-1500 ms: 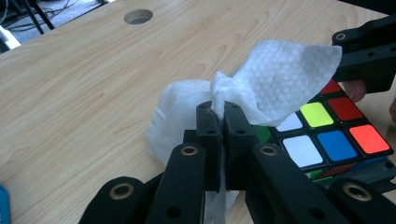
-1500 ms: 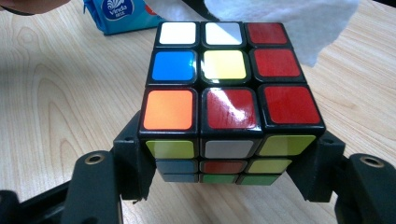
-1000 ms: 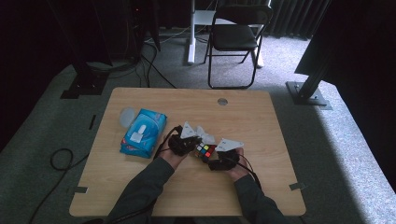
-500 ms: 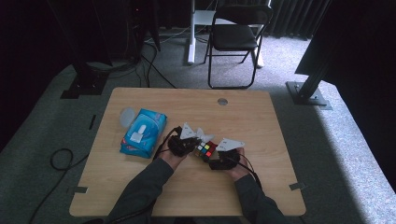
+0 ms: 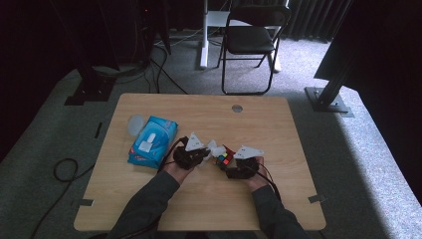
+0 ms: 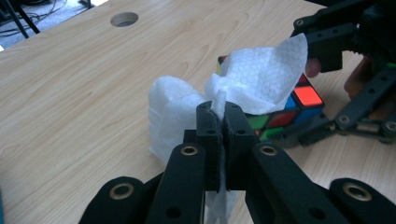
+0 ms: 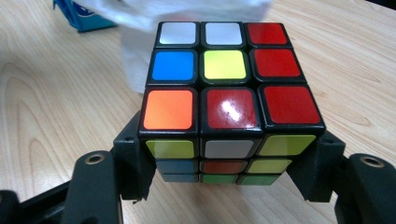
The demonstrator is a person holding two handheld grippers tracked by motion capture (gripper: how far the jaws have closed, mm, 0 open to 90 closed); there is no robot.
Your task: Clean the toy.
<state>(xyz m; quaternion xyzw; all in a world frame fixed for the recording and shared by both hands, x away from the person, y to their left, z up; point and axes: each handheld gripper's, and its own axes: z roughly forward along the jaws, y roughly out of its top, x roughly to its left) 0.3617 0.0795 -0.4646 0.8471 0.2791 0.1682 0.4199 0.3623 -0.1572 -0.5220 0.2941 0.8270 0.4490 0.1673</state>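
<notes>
White wipe [image 6: 243, 88] pinched in left gripper [image 6: 217, 116]; right gripper [image 7: 229, 172] clamps cube [image 7: 224, 93], red-orange top.

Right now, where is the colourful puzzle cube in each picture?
High view: the puzzle cube sits between the two grippers, at table centre.
Left gripper view: upper right, behind the white wipe.
Right gripper view: centre, between the jaws.
Shared landmark: the white wipe.
</notes>
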